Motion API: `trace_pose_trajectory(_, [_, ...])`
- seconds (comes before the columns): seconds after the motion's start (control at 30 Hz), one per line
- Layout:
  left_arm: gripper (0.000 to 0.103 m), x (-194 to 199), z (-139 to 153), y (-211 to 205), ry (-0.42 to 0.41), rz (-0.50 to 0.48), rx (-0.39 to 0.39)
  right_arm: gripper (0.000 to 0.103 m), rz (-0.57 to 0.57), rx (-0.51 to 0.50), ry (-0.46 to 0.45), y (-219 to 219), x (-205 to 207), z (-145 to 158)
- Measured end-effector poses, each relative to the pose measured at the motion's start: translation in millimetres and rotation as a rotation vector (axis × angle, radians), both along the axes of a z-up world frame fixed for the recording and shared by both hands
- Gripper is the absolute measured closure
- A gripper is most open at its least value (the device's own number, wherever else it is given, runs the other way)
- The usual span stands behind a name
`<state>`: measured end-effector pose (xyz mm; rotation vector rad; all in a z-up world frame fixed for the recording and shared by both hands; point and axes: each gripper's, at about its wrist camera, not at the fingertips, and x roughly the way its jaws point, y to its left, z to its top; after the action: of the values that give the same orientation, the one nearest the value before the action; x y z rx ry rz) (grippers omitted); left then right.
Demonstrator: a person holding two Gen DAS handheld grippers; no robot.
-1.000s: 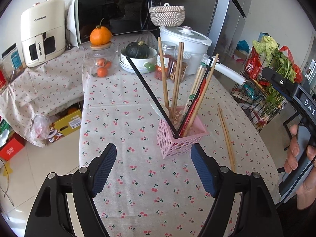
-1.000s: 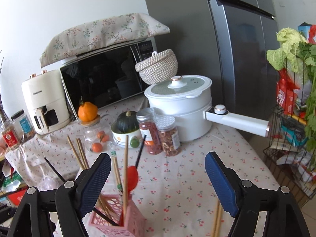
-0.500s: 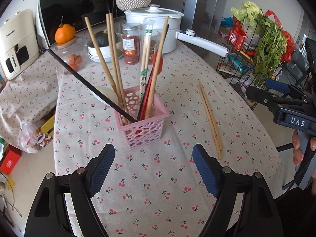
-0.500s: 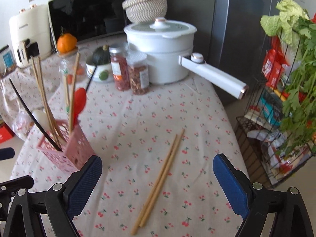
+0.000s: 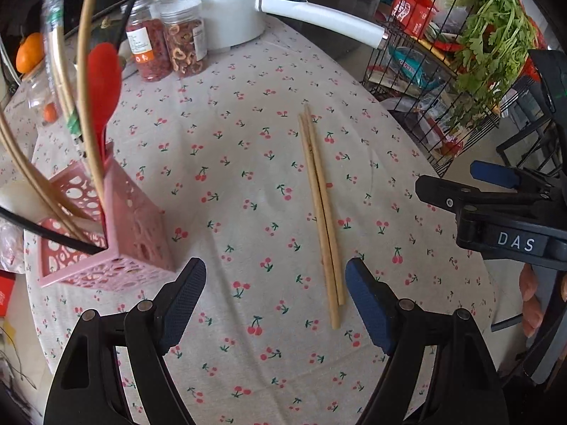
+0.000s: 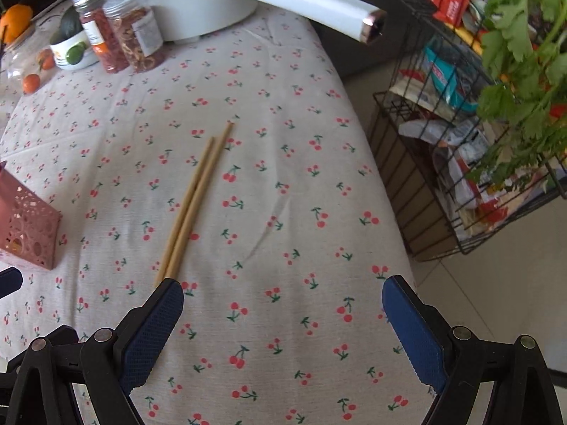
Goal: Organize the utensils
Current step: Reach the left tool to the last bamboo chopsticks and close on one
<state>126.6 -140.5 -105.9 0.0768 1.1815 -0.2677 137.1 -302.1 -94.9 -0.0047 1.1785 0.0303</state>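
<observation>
- Our left gripper [image 5: 275, 292] hangs above the tabletop [image 5: 248, 134] with its jaws spread wide and nothing between them.
- The pair of wooden chopsticks [image 5: 320, 212] lies flat on the cherry-print cloth, straight ahead of the left gripper and running away from it; the near ends sit just inside its right finger [image 5: 368, 310], not gripped.
- The two sticks lie side by side and touching along most of their length, the tips slightly uneven.
- Ahead and to the left of the left gripper stands the pink perforated holder [image 5: 117, 233], which holds a red spoon [image 5: 102, 85], several wooden chopsticks [image 5: 83, 99] and a black one [image 5: 42, 232].
- Our right gripper [image 6: 281, 315] is also wide open and holds nothing; it hovers over the near edge of the tabletop.
- In the right wrist view the loose chopsticks run ahead and to the left, their near ends passing behind the tip of its left finger [image 6: 152, 333]; we cannot tell whether they touch.
- The holder's corner shows far to the left of the right gripper.
- Far ahead of both grippers stand a white pot with a long handle [image 6: 301, 0] and two jars [image 5: 166, 49] of dried food.
- To the right of the right gripper, off the tabletop, a wire rack [image 6: 460, 163] carries packets and leafy greens [image 6: 524, 35].
</observation>
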Motion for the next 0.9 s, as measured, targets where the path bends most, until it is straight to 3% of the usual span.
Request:
trace_pose_trajectory(0.13, [0.020, 29.5, -11.3, -22.0, -0.036, 0.006, 0.016, 0.009, -0.077, 0.037, 0.030, -25.0, 9.5, -9.3])
trace_pose_trajectory(0.23, [0.026, 56.3, -20.4, -31.0, -0.046, 0.056, 0.035, 0.009, -0.126, 0.066, 0.044, -39.4, 14.1, -13.8])
trace_pose_trajectory(0.3, [0.043, 73.3, -28.2, -35.3, -0.025, 0.081, 0.022, 0.009, -0.153, 0.085, 0.050, -47.5, 16.3, -16.5])
trace_pose_trajectory(0.4, [0.061, 92.6, -39.3, -38.5, 0.013, 0.103, -0.023, 0.009, -0.180, 0.105, 0.059, -56.2, 19.1, -19.8])
trace_pose_trajectory(0.5, [0.073, 102.2, -46.6, -42.3, 0.041, 0.111, -0.074, 0.009, -0.188, 0.115, 0.062, -61.5, 20.5, -21.9])
trace_pose_trajectory(0.6, [0.083, 107.9, -53.0, -51.7, 0.062, 0.100, -0.066, 0.009, -0.199, 0.119, 0.058, -67.1, 21.6, -23.0])
trace_pose_trajectory(0.9, [0.088, 113.6, -59.3, -69.4, 0.090, 0.078, 0.014, 0.009, -0.213, 0.141, 0.061, -74.0, 20.5, -24.6])
